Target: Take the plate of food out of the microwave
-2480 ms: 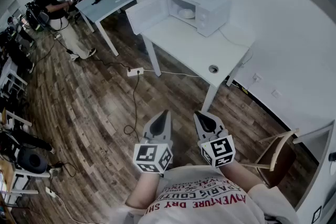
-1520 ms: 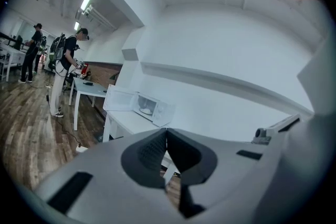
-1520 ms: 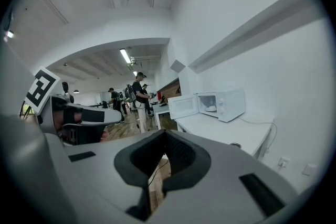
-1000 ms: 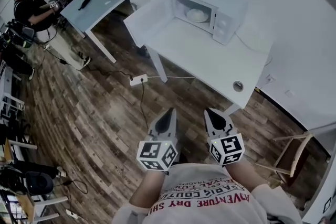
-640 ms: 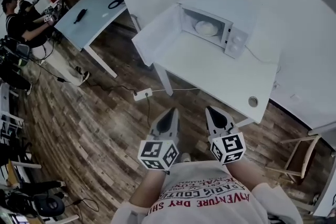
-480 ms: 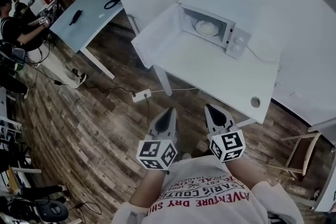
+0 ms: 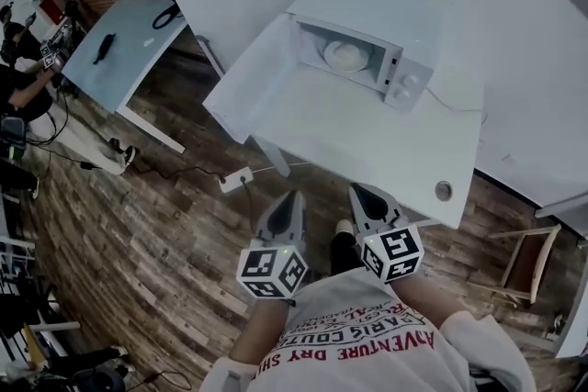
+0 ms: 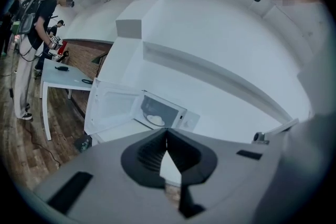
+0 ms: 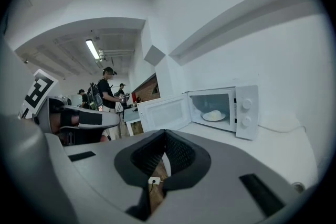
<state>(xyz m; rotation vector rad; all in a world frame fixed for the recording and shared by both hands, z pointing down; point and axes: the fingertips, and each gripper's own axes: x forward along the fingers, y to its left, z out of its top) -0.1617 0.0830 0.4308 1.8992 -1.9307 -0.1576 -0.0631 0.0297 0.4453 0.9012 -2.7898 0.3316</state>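
A white microwave [image 7: 372,37] stands at the back of a white table [image 7: 367,151], its door [image 7: 253,69] swung open to the left. Inside sits the plate of food [image 7: 346,56], a pale mound on a white plate. My left gripper [image 7: 292,197] and right gripper [image 7: 354,191] are held side by side over the floor just short of the table's front edge, both shut and empty, well away from the plate. The left gripper view shows the plate [image 8: 155,120] far ahead beyond the shut gripper [image 8: 167,132]. In the right gripper view the plate [image 9: 213,115] lies ahead to the right of the gripper [image 9: 165,134].
A grey-blue table [image 7: 119,50] stands to the left, with people [image 7: 18,78] beside it. A power strip [image 7: 236,179] and its cable lie on the wood floor under the white table's front edge. A cable hole [image 7: 444,191] marks the table's near right corner. A wooden chair [image 7: 524,262] stands at the right.
The person has walked toward the white table, which with the microwave now sits nearer and larger in view. Both grippers have come up to the table's front edge, still shut.
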